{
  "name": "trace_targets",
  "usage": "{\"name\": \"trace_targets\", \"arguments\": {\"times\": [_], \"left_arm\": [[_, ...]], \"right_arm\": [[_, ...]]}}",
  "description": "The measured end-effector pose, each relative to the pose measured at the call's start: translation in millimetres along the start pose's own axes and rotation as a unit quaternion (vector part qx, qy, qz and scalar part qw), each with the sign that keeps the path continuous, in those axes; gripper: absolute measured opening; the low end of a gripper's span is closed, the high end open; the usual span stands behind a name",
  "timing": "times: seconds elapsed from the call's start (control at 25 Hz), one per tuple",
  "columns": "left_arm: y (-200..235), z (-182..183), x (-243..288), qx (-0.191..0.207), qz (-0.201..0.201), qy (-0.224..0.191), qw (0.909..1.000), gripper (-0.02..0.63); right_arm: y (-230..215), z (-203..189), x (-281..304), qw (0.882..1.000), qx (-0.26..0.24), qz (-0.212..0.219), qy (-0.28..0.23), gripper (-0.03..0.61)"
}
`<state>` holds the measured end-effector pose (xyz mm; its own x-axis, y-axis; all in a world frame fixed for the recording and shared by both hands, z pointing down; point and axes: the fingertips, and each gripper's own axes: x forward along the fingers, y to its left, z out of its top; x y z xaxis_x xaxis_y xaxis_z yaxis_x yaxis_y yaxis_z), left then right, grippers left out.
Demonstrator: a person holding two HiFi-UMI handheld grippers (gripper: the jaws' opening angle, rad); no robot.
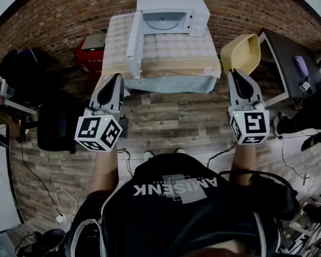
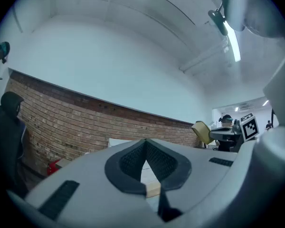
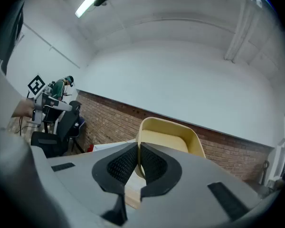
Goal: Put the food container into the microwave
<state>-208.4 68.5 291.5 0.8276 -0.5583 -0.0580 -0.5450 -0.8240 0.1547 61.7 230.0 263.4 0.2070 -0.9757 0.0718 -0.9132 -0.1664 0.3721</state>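
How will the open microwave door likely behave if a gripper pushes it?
The door stands swung wide on the microwave's left edge, so it should pivot shut, not slide. It looks a rigid flat panel, unlikely to flex. The boxy microwave sits flat on the table, so it probably stays put.

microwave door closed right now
No, the microwave door stands swung open to the left, and the turntable inside shows.

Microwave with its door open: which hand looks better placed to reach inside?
Probably the right. The door of the microwave hangs open on its left, straight ahead of the left gripper, while the right gripper has an unblocked slanting line inside. Both hold nothing.
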Motion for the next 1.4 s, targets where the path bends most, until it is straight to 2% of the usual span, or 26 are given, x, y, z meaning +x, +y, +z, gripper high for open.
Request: {"name": "trace_targets", "arguments": {"times": [0.2, 0.44, 0.72, 1.4], "left_arm": [[-5.6, 3.3, 1.7, 0.010, 0.020, -0.013, 0.9997, 0.011], [-13.8, 2.1, 1.9, 0.007, 0.020, -0.017, 0.9996, 0.011], [-26.4, -2.4, 6.5, 0.012, 0.019, -0.006, 0.9997, 0.011], [-78.6, -12.0, 26.4, 0.040, 0.022, 0.018, 0.9988, 0.011]], "right_arm": [[-7.3, 0.8, -2.5, 1.000, -0.001, 0.004, -0.009, 0.051], [-15.9, -6.7, -7.0, 1.000, 0.004, 0.000, -0.005, 0.051], [-21.1, -5.7, -10.7, 1.000, 0.010, 0.013, -0.016, 0.052], [-52.4, -34.4, -28.4, 0.998, 0.033, 0.039, -0.030, 0.051]]}}
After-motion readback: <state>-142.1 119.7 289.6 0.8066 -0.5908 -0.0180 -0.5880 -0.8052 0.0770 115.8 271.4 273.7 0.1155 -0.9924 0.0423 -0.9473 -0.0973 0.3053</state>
